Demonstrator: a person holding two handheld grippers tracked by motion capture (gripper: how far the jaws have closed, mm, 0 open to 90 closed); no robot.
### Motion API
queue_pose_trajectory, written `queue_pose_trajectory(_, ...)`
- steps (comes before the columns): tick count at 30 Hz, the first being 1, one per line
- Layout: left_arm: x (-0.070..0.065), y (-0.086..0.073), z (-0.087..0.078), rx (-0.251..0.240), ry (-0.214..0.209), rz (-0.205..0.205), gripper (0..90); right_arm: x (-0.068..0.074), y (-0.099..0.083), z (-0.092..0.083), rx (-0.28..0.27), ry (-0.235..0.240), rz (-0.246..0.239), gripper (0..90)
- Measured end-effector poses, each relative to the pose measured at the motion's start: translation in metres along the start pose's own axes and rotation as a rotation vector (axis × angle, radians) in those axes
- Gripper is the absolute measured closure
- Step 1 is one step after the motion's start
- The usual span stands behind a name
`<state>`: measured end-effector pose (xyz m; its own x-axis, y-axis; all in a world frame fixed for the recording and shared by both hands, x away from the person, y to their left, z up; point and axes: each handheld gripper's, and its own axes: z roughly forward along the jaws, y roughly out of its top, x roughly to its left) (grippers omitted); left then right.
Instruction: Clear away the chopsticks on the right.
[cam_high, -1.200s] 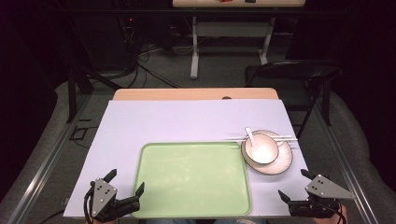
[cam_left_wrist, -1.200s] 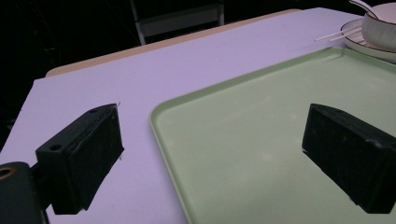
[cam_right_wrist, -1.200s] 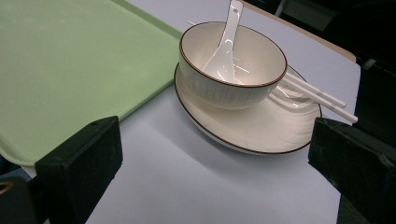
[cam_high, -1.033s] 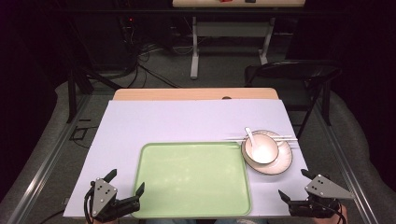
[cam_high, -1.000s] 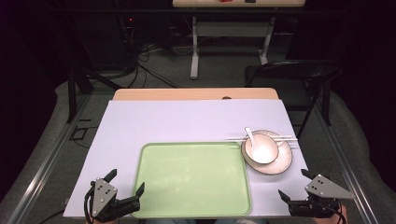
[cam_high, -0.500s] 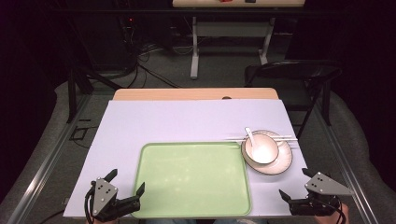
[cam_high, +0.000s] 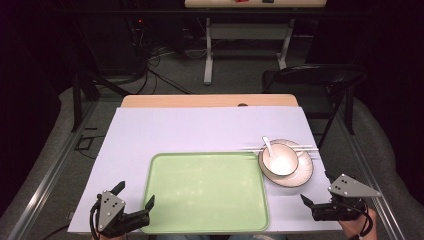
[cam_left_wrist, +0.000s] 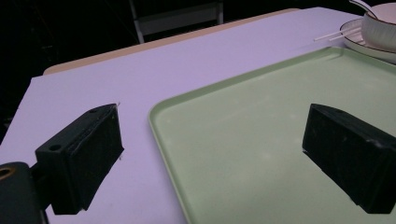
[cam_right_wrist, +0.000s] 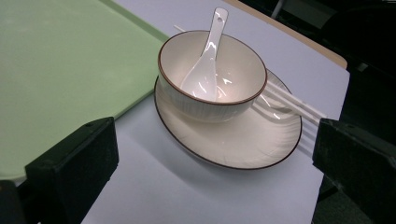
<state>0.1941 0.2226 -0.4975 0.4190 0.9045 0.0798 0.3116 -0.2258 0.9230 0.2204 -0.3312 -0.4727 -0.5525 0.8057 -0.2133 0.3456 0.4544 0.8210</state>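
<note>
At the table's near edge I find both grippers idle: left gripper (cam_high: 134, 202) jaws apart astride the green tray's (cam_high: 210, 190) corner; right gripper (cam_high: 314, 199) jaws apart, facing the bowl (cam_right_wrist: 210, 74) on its plate (cam_right_wrist: 243, 140), spoon (cam_right_wrist: 205, 51) inside.

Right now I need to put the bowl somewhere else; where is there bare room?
The green tray is bare all over. The lilac mat is free behind the tray and on its left. It is crowded right of the tray: plate, bowl, spoon, chopsticks.
</note>
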Motion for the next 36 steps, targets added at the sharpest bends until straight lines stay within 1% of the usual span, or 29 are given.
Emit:
queue_pose_trajectory(7, 0.0, 0.0, 0.0, -0.001, 0.0, -0.002, 5.0, -0.012, 0.016, 0.004, 0.006, 0.005, -0.013, 0.0)
queue_pose_trajectory(9, 0.0, 0.0, 0.0, -0.001, 0.0, -0.002, 5.0, -0.014, 0.019, 0.004, 0.008, -0.004, -0.022, 0.0)
queue_pose_trajectory(10, 0.0, 0.0, 0.0, -0.002, 0.001, -0.004, 5.0, -0.019, 0.025, 0.005, 0.004, -0.003, -0.036, 0.0)
queue_pose_trajectory(13, 0.0, 0.0, 0.0, -0.001, -0.001, -0.001, 4.9, -0.025, 0.032, 0.007, 0.006, -0.001, -0.042, 0.0)
queue_pose_trajectory(20, 0.0, 0.0, 0.0, 0.0, -0.002, 0.0, 4.9, -0.043, 0.048, 0.015, 0.038, 0.015, -0.055, 0.0)
queue_pose_trajectory(28, 0.0, 0.0, 0.0, 0.0, -0.002, 0.001, 4.9, -0.059, 0.065, 0.026, 0.057, 0.034, -0.066, 0.0)
queue_pose_trajectory(32, 0.0, 0.0, 0.0, 0.0, -0.002, 0.0, 4.9, -0.068, 0.073, 0.035, 0.077, 0.041, -0.071, 0.0)
queue_pose_trajectory(36, 0.0, 0.0, 0.0, 0.001, -0.003, 0.0, 4.8, -0.078, 0.08, 0.045, 0.116, 0.062, -0.077, 0.0)
